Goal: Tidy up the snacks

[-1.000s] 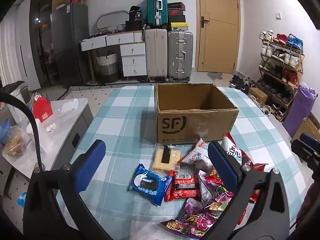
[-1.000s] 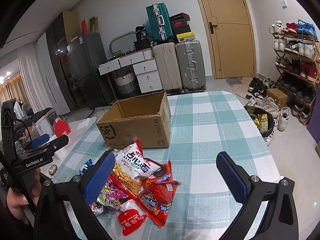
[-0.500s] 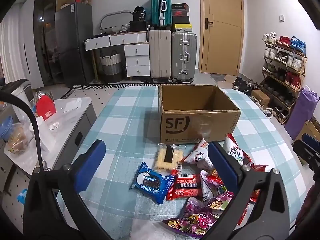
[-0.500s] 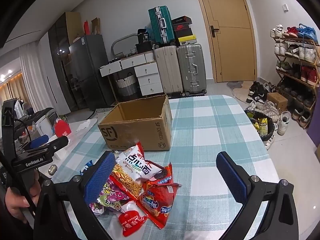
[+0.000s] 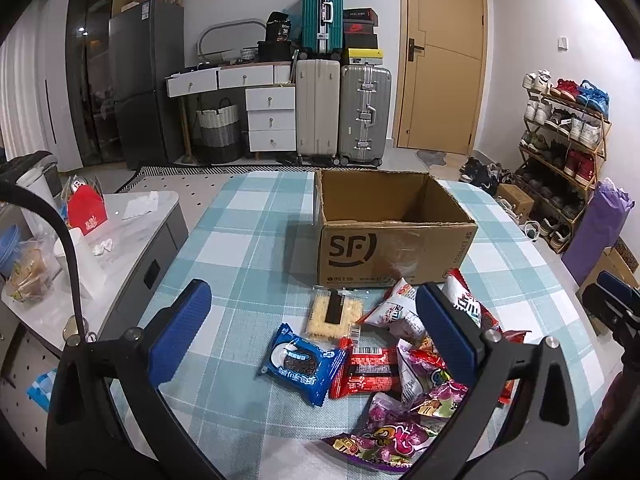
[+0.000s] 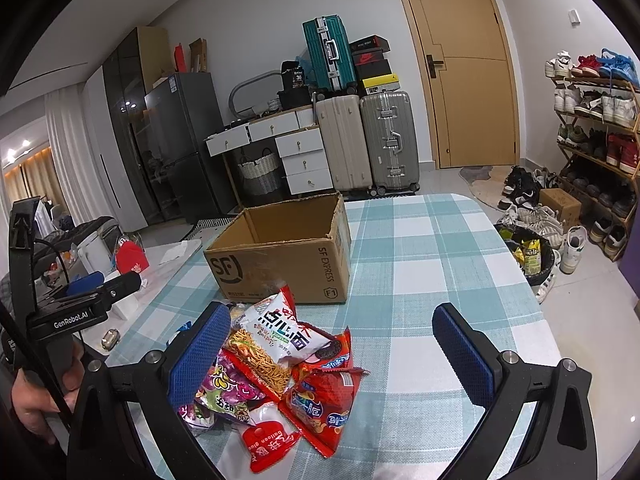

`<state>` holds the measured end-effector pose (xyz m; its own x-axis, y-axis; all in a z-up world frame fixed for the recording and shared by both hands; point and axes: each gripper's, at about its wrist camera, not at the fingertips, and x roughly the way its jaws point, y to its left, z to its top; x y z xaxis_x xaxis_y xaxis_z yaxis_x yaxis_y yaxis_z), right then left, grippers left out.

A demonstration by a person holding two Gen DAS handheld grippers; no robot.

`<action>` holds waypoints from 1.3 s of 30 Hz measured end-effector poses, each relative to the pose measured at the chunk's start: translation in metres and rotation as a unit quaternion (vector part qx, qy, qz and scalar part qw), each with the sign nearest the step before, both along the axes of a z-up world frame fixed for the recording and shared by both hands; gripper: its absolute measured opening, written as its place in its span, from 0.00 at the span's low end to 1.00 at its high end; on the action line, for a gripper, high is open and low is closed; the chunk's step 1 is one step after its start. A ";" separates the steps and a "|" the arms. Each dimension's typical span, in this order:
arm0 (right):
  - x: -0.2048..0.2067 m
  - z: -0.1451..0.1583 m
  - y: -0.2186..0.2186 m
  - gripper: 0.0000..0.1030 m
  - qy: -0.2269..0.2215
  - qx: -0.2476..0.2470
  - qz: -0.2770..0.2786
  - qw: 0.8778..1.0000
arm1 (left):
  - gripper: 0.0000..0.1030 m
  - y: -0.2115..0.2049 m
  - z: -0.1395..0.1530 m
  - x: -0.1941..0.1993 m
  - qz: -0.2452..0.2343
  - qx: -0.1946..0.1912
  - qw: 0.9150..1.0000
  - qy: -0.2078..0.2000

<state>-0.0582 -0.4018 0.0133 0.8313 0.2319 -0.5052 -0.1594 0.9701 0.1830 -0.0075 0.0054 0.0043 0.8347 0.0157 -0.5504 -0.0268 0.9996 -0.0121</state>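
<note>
Snacks (image 5: 384, 364) lie heaped on the checked table (image 5: 248, 240), just in front of the open cardboard box (image 5: 394, 224), presumably so they can go straight in; box looks empty. Left gripper (image 5: 312, 320) above the pile, fingers wide, holding nothing; right gripper (image 6: 328, 344) likewise wide and empty, ready to pick.

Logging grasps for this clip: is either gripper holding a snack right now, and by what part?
Nothing is held. The left gripper and right gripper are both open above the snacks, touching none.
</note>
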 end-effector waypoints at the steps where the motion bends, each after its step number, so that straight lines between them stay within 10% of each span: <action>1: 0.000 0.000 0.000 1.00 0.000 0.001 0.000 1.000 | 0.99 0.001 0.000 0.000 0.001 0.000 1.000 -0.001; 39: -0.001 -0.001 0.000 1.00 0.001 0.001 0.001 1.000 | 0.99 0.009 0.003 -0.004 0.010 0.000 1.000 -0.005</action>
<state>-0.0596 -0.4015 0.0128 0.8301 0.2342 -0.5061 -0.1610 0.9695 0.1846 -0.0118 0.0141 0.0076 0.8394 0.0326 -0.5425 -0.0465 0.9988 -0.0119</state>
